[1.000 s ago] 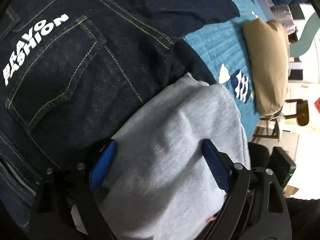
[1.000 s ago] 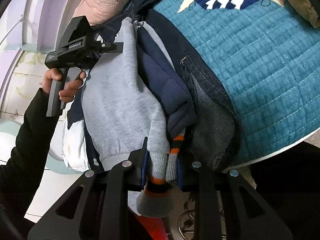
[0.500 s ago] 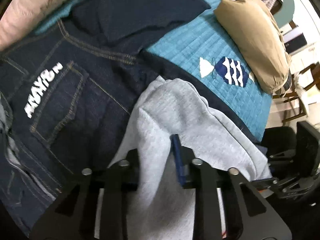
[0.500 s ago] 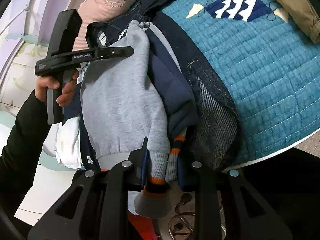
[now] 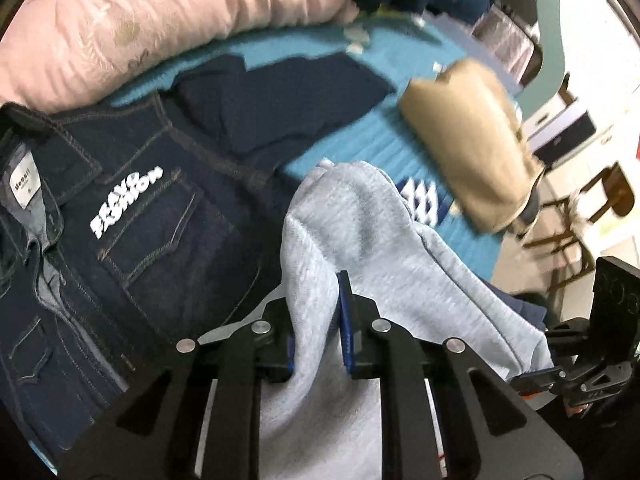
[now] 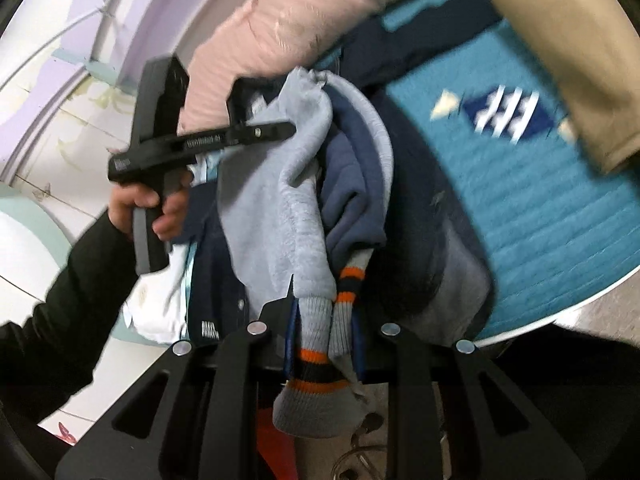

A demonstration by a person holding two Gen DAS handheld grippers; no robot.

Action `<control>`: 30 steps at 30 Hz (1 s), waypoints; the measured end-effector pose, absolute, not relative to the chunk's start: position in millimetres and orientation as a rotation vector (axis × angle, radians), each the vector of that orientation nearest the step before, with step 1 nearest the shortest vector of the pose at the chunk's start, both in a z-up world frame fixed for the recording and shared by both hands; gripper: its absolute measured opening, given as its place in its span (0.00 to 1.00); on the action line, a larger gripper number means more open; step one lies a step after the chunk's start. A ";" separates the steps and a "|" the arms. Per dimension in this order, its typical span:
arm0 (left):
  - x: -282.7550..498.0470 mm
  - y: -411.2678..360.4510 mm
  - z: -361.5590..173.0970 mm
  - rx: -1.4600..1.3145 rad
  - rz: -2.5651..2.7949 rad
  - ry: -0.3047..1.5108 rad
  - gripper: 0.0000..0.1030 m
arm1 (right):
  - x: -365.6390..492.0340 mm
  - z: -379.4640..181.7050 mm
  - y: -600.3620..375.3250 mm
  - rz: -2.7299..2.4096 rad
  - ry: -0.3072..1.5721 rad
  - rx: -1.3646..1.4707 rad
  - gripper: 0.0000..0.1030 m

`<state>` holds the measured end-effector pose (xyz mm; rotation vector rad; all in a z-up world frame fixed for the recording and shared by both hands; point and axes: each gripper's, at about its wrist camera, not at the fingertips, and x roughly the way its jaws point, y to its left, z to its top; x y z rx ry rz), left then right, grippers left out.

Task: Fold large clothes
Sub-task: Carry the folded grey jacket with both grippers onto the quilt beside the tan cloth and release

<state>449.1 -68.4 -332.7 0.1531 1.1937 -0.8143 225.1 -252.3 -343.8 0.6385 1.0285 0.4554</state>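
Observation:
A grey and navy sweatshirt (image 5: pixel 360 236) with orange-striped cuffs hangs between my two grippers above the bed. My left gripper (image 5: pixel 318 328) is shut on a bunch of its grey fabric; it also shows in the right wrist view (image 6: pixel 280 130), held in a hand. My right gripper (image 6: pixel 326 336) is shut on the sweatshirt's ribbed striped cuffs (image 6: pixel 316 364), near the bed's edge. The sweatshirt (image 6: pixel 288 208) is lifted and stretched between the two grips.
A dark denim jacket (image 5: pixel 132 208) with white lettering lies under the sweatshirt on the teal quilt (image 6: pixel 540 216). A pink pillow (image 5: pixel 168 20) is behind it. A folded tan garment (image 5: pixel 476 140) and a dark navy garment (image 5: pixel 288 100) lie farther on the bed.
My left gripper closed on the grey fabric and lifted it up from the denim jacket. The sweatshirt has risen and bunched. My right gripper kept its hold on the cuffs.

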 end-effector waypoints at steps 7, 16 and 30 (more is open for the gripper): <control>453.6 -123.0 -281.4 0.018 -0.916 1.086 0.14 | 222.2 -287.8 -325.3 0.340 0.907 0.606 0.19; 466.4 -241.9 -201.4 0.013 -1.060 0.936 0.14 | 210.9 -227.6 -421.6 0.291 0.764 0.650 0.19; 508.3 -446.7 -241.5 0.192 -1.182 1.065 0.13 | 242.2 -286.1 -586.2 -0.034 0.826 0.746 0.19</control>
